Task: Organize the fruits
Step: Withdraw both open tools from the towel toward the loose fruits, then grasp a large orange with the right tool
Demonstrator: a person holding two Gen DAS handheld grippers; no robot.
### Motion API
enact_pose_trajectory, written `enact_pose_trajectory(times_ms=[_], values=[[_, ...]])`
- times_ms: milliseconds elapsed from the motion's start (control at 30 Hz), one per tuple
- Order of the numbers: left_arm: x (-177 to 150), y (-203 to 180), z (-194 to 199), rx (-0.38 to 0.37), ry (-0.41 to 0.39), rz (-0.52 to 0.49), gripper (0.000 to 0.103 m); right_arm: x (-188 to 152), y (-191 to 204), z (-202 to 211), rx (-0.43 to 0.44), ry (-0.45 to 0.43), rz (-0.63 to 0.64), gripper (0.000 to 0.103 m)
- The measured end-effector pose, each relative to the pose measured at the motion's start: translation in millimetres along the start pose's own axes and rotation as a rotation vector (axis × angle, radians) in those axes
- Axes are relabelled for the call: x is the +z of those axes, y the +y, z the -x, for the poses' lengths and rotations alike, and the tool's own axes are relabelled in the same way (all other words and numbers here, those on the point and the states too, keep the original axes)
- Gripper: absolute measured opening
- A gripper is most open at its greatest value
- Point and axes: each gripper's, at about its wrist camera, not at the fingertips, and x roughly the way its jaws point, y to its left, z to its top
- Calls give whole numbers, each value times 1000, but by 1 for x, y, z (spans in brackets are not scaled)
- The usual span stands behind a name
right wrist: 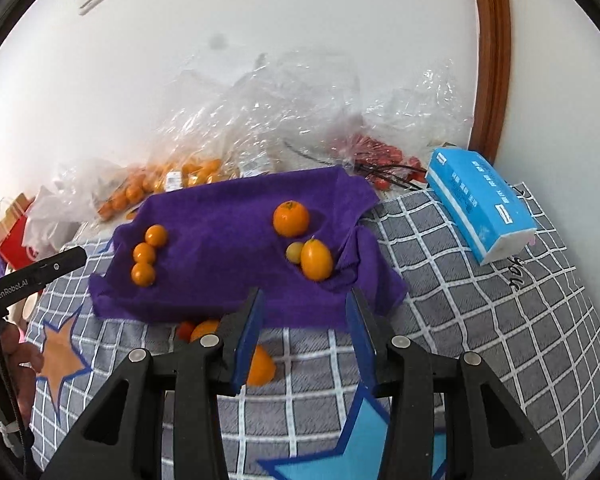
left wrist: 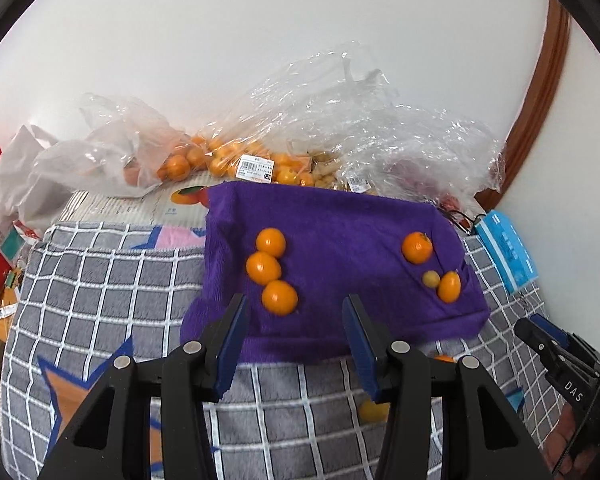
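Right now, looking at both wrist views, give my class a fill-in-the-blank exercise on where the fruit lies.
1. The fruits lie on a ____ towel.
2. The row of oranges at the towel's left counts ____ fruits.
3. The small yellowish fruit touches the ____ orange fruit.
4. The left gripper and the right gripper both hold ____.

Missing words: purple; three; oval; nothing
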Motion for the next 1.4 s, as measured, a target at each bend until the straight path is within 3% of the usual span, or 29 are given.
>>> enact_pose_trajectory(times_ms=[533,933,1400], values=[[-50,25,9,-19,28,56,46,-44,20,-9,28,47,62,43],[-62,47,-10,10,94,99,46,-56,31,-42,64,110,94,43],[-68,39,-24,26,135,45,48,-54,34,-76,78,151,93,43]])
